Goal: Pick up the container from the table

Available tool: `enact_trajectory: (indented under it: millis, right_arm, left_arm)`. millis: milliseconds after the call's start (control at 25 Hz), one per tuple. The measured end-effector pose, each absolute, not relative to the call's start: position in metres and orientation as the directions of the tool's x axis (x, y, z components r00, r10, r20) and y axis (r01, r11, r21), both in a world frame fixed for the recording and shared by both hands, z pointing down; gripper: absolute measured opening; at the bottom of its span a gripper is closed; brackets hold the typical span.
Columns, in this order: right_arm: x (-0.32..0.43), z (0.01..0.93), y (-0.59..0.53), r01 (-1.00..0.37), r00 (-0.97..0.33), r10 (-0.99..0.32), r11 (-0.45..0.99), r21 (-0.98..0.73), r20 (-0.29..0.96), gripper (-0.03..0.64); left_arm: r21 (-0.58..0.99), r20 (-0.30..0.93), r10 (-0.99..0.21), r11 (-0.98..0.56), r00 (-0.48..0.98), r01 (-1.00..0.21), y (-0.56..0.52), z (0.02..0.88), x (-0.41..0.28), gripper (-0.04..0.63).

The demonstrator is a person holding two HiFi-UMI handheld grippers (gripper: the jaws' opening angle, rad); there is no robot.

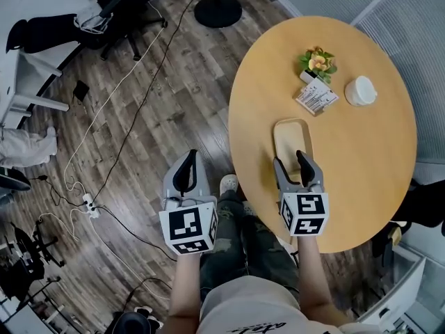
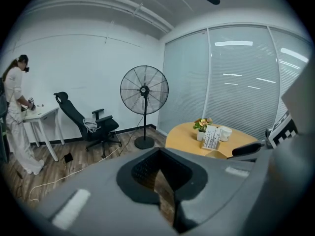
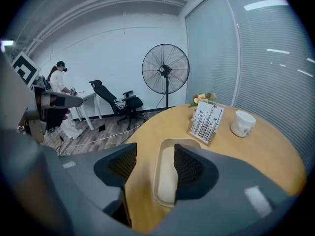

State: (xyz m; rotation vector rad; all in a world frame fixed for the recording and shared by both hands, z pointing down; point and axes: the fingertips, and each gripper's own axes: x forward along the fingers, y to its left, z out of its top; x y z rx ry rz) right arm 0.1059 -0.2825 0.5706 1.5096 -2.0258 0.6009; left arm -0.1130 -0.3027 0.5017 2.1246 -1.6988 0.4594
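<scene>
At the far left of the head view a black office chair (image 1: pixel 115 9) stands on the wooden floor (image 1: pixel 181 96), with white and black cables (image 1: pixel 118 89) trailing from it down to a power strip (image 1: pixel 90 205). The left gripper (image 1: pixel 190 156) is held over the bare floor, clear of the table; in the left gripper view its jaws are together, with only a thin sliver of floor showing where they meet, and nothing between them. That view also shows a standing fan (image 2: pixel 144 90) and, far off at the left, a person (image 2: pixel 15 117) in white at a desk. The fan's round base (image 1: pixel 217 10) sits just beyond the table's far left edge. The right gripper (image 1: pixel 288 158) is held over the near part of the round wooden table (image 1: pixel 361 172) with its jaws apart. The container (image 1: pixel 292 134), a shallow pale oblong tray, lies flat on the table directly ahead of it. In the right gripper view the container (image 3: pixel 165 171) shows in the gap between the jaws, its right side hidden behind the right jaw; whether that jaw touches it cannot be told. Farther back on the table stand a small pot of flowers (image 1: pixel 318 62), a printed card (image 1: pixel 316 97) just in front of it, and a white cup (image 1: pixel 361 90) to the right.
</scene>
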Motion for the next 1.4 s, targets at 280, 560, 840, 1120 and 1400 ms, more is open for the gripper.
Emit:
enact_trajectory:
  millis: [280, 560, 840, 1120, 1400]
  right_arm:
    - [0.105, 0.596, -0.271, -0.964, -0.212, -0.678, 0.262, -0.038, 0.704, 0.245]
    - [0.104, 0.622, -0.258, -0.960, -0.209, -0.619, 0.276, -0.039, 0.757, 0.229]
    - [0.106, 0.638, -0.247, -0.960, -0.186, -0.571, 0.278, -0.024, 0.800, 0.196]
    - [0.105, 0.649, -0.241, -0.956, -0.164, -0.537, 0.294, 0.001, 0.827, 0.161]
    - [0.112, 0.656, -0.244, -0.957, -0.117, -0.520, 0.286, 0.043, 0.846, 0.072]
  left_arm:
    - [0.118, 0.521, -0.813, -0.235, 0.262, -0.965, -0.298, 0.526, -0.101, 0.000]
    - [0.141, 0.558, -0.781, -0.241, 0.278, -0.960, -0.291, 0.548, -0.095, 0.000]
    - [0.154, 0.579, -0.760, -0.252, 0.294, -0.955, -0.288, 0.561, -0.093, 0.000]
    - [0.162, 0.606, -0.737, -0.253, 0.299, -0.954, -0.279, 0.574, -0.094, 0.000]
    - [0.170, 0.626, -0.719, -0.251, 0.302, -0.953, -0.275, 0.584, -0.090, 0.000]
